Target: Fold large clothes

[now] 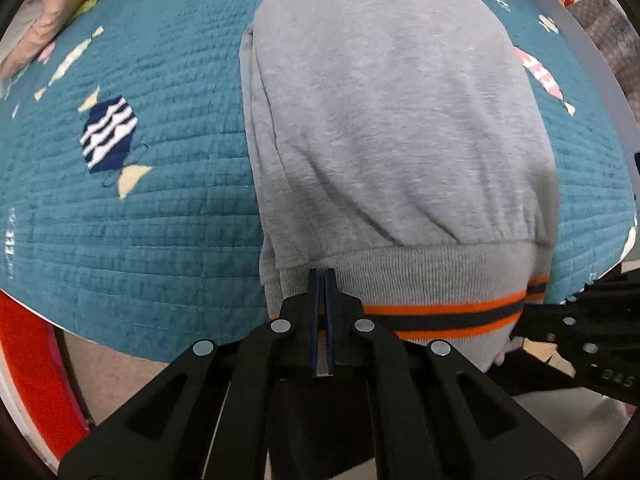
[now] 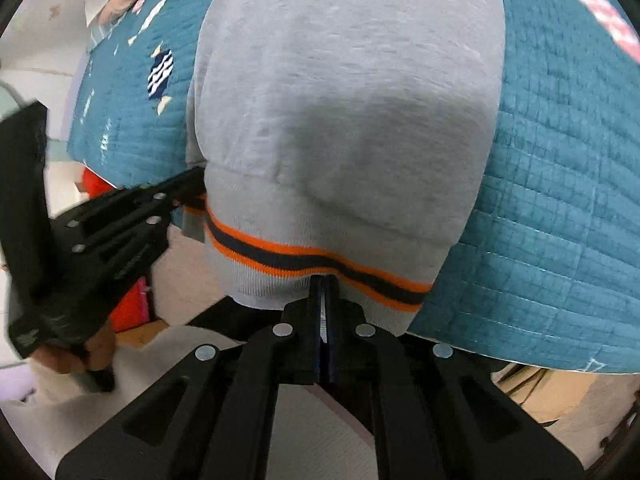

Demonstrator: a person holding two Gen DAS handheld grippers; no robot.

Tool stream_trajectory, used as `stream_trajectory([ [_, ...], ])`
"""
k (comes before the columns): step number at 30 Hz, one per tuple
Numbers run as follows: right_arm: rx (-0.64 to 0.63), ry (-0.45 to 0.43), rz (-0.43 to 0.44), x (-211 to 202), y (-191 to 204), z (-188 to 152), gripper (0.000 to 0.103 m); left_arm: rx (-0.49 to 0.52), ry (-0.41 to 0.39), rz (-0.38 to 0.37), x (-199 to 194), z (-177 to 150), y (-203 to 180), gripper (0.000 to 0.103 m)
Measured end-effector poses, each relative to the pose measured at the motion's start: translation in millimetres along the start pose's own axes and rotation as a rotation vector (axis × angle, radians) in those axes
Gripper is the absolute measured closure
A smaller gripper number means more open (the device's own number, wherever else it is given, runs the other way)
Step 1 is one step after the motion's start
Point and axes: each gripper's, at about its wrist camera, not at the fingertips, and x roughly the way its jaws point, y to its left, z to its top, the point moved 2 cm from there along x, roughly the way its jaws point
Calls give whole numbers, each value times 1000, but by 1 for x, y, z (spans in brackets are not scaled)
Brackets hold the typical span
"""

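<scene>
Sweatshirt (image 1: 400, 128) front and centre, grey, lying folded on the teal quilt (image 1: 160, 208), its ribbed hem (image 1: 432, 272) hanging over the near edge of the bed. Hem carries an orange-navy-orange stripe (image 1: 444, 316), running across both views. On the sweatshirt's left side the folded layers stack up, their edges showing one beside the other.

Left gripper (image 1: 324, 276) is clamped tight, fingers pressed together with the ribbed hem pinched between them, near the garment's left corner. Right gripper (image 2: 325, 282) does the same over at the other end: jaws squeezed closed on the hem just below the stripe, cloth bunching slightly above the pinch. From the right wrist view the left gripper (image 2: 192, 184) reaches in from the side and meets the hem's far corner, with the person's hand (image 2: 76, 354) wrapped around its handle.

Quilt has a stitched grid pattern and candy-shaped prints, one a navy-and-white striped sweet (image 1: 109, 136) lying well apart from the sweatshirt on its left. Another pink-and-white one (image 1: 540, 74) sits just beside the garment's right edge. Pink bedding (image 1: 44, 20) is bunched up at the far left corner. Below the quilt's edge something red (image 1: 32, 368) shows by the floor
</scene>
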Motion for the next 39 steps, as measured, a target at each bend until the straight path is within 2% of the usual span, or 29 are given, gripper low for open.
stream_trajectory([
  [3, -4, -2, -27, -14, 11, 1, 99, 3, -3, 22, -6, 3, -7, 101],
  [5, -49, -61, -42, -33, 25, 1, 96, 0, -10, 36, -16, 3, -6, 100],
  [8, -56, -104, 40, -50, 36, 8, 96, -20, -29, 24, -31, 10, -7, 99],
  [9, -56, -102, 47, -46, 38, 13, 96, -27, -30, 22, -31, 14, -8, 99],
  [11, -58, -69, -7, -24, 32, 20, 95, -26, -39, 36, -34, 17, -12, 99],
  [14, -52, -54, 48, -13, 24, 26, 99, -20, -40, 44, -35, 14, -16, 99],
  [16, -57, -57, 45, -21, 24, 26, 99, -17, -45, 60, -34, 19, -14, 94],
  [17, -57, -62, 51, -24, 21, 22, 98, -17, -55, 61, -36, 20, -16, 87],
  [20, -69, -64, 58, -29, 19, 16, 95, -12, -88, 70, -46, 27, -19, 84],
  [24, -80, -66, 53, -36, 17, 17, 95, -7, -122, 71, -56, 35, -26, 65],
  [25, -91, -77, 44, -41, 18, 16, 92, -2, -129, 76, -59, 36, -28, 63],
  [27, -102, -114, 33, -49, 24, 20, 75, 1, -136, 74, -62, 38, -32, 55],
  [29, -99, -165, -16, -61, 22, 23, 53, -9, -149, 90, -66, 42, -33, 51],
  [30, -86, -185, -31, -66, 19, 24, 48, -21, -153, 81, -67, 43, -32, 45],
  [32, -60, -219, -33, -73, 14, 24, 31, -49, -163, 55, -72, 48, -29, 38],
  [34, -25, -255, -38, -81, 5, 24, 21, -55, -178, 66, -74, 51, -29, 36],
  [35, -10, -268, -35, -82, 0, 25, 20, -54, -178, 71, -73, 52, -29, 35],
  [36, 10, -281, -23, -84, -7, 26, 20, -57, -174, 68, -71, 53, -29, 30],
  [39, 91, -312, -12, -82, -29, 32, 18, -94, -139, 11, -60, 56, -20, 26],
])
